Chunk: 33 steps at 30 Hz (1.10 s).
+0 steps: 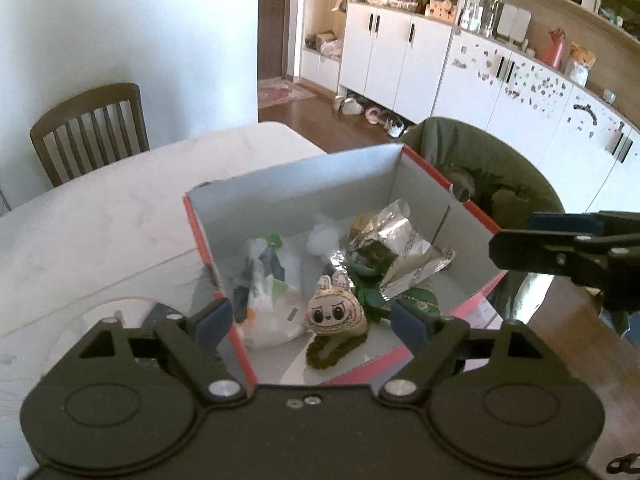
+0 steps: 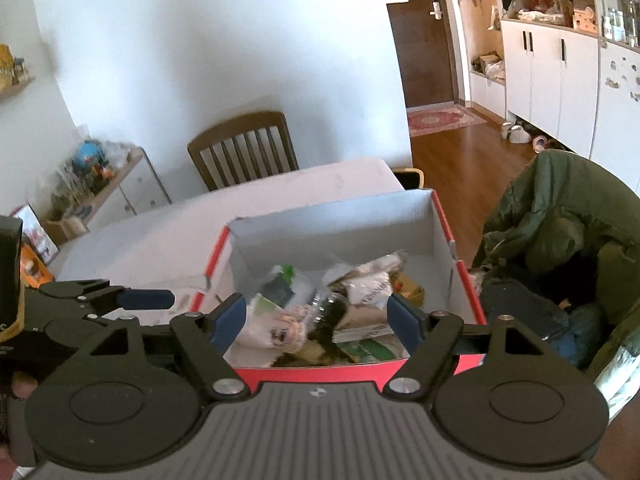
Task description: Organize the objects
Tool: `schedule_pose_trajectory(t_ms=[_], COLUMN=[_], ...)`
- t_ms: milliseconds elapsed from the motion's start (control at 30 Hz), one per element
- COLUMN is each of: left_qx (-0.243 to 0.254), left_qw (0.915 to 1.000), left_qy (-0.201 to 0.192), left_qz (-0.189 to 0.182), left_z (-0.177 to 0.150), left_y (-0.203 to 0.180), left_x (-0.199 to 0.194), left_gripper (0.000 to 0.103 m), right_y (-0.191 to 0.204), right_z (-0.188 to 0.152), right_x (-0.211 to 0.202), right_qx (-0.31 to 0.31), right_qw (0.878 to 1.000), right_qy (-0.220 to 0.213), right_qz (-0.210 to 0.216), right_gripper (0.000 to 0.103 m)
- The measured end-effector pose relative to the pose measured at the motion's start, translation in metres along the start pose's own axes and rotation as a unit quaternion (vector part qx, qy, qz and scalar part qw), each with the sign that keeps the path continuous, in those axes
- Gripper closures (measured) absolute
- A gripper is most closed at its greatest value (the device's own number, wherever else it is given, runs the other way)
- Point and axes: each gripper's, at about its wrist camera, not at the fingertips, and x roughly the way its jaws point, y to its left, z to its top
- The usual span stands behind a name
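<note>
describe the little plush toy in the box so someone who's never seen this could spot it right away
Find the red-edged cardboard box on the pale table. Among the things inside, the plush toy lies nearest the left gripper. Unlike the crinkled foil wrappers and white plastic bag around it, it has a cream face with rabbit ears and a toothy grin.

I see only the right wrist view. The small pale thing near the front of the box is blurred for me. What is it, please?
Observer: It is a small plush toy with rabbit ears and a toothy grin, lying inside the red box.
Operator: Is the left gripper open? I see it only from the side.
Observer: Yes, the left gripper is open. Its fingers are spread across the box's near left wall.
Operator: What lies in front of the toy?
Observer: Something that looks like a dark green beaded loop, against the toy's lower edge.
</note>
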Motion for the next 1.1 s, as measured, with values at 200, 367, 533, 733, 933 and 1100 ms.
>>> schedule_pose_trajectory(t_ms=[200,367,533,733,933,1100], left_qx=[0.002,0.002,-0.002,0.001,0.001,0.001], left_qw=[0.9998,0.9995,0.9989,0.9981,0.9970,0.9964], left_qy=[-0.019,-0.031,-0.045,-0.060,-0.075,-0.081], left_qz=[-0.003,-0.012,-0.017,-0.014,-0.019,-0.027], left_z=[-0.004,-0.007,-0.009,-0.009,-0.011,-0.013], left_y=[0.011,0.018,0.022,0.023,0.024,0.025], left_x=[-0.026,-0.042,-0.055,-0.068,-0.080,-0.087], left_gripper=[0.012,0.005,0.001,0.001,0.001,0.001], right_y=[0.014,0.027,0.039,0.046,0.050,0.056], right_z=[-0.002,-0.007,-0.014,-0.020,-0.026,-0.029], right_x=[-0.011,-0.021,-0.029,-0.038,-0.046,-0.052], right_qx=[0.010,0.011,0.006,0.007,0.014,0.005], right_qw=[1.000,1.000,0.999,0.999,0.998,0.998], right_qy=[-0.017,-0.028,-0.035,-0.048,-0.059,-0.062], right_qz=[0.007,0.009,0.003,-0.012,-0.026,-0.030], right_gripper=[0.020,0.019,0.019,0.018,0.018,0.018])
